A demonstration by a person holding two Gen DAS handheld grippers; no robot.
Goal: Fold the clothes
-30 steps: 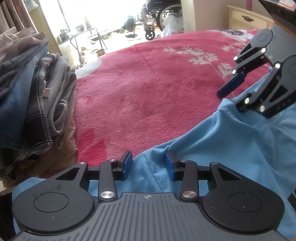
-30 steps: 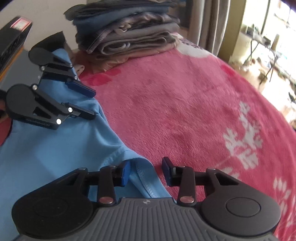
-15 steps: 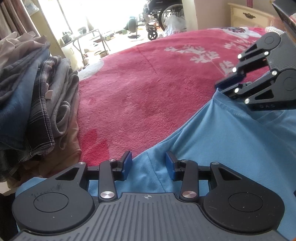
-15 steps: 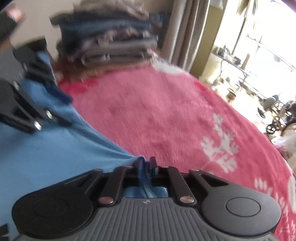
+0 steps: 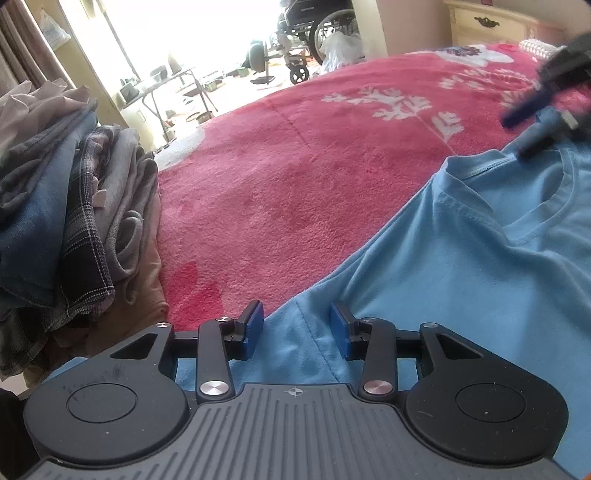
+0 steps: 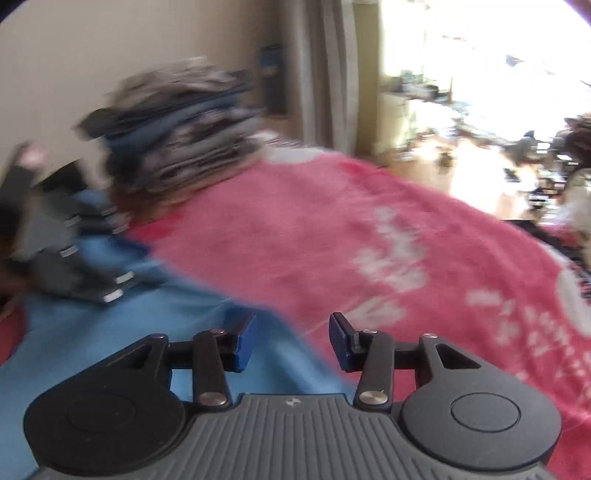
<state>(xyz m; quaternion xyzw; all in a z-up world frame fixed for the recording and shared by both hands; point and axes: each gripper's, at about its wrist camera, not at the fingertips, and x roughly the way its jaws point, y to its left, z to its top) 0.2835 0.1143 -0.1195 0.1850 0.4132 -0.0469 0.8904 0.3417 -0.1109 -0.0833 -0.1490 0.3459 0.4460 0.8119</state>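
Note:
A light blue T-shirt [image 5: 461, 277] lies spread on the red blanket [image 5: 295, 166], its collar facing up at the right. My left gripper [image 5: 295, 330] hovers low over the shirt's left edge, jaws apart, a seam running between the pads without being pinched. In the right wrist view, which is blurred by motion, my right gripper [image 6: 291, 341] is opening over the shirt's edge [image 6: 129, 332], and nothing is pressed between its pads. The right gripper [image 5: 521, 129] shows as a blur by the collar. The left gripper [image 6: 122, 258] rests on the shirt at the far left.
A tall stack of folded clothes [image 5: 55, 221] [image 6: 177, 136] sits on the blanket's left side. Beyond the bed are a wheelchair [image 5: 317, 33], a small folding table [image 5: 173, 85] and a cream nightstand [image 5: 491, 22]. Bare blanket [image 6: 369, 240] stretches ahead of both grippers.
The right gripper pinched the shirt's edge half a second ago, then let go and swung away to the right. The shirt's collar now lies flat in view. The left gripper stayed put.

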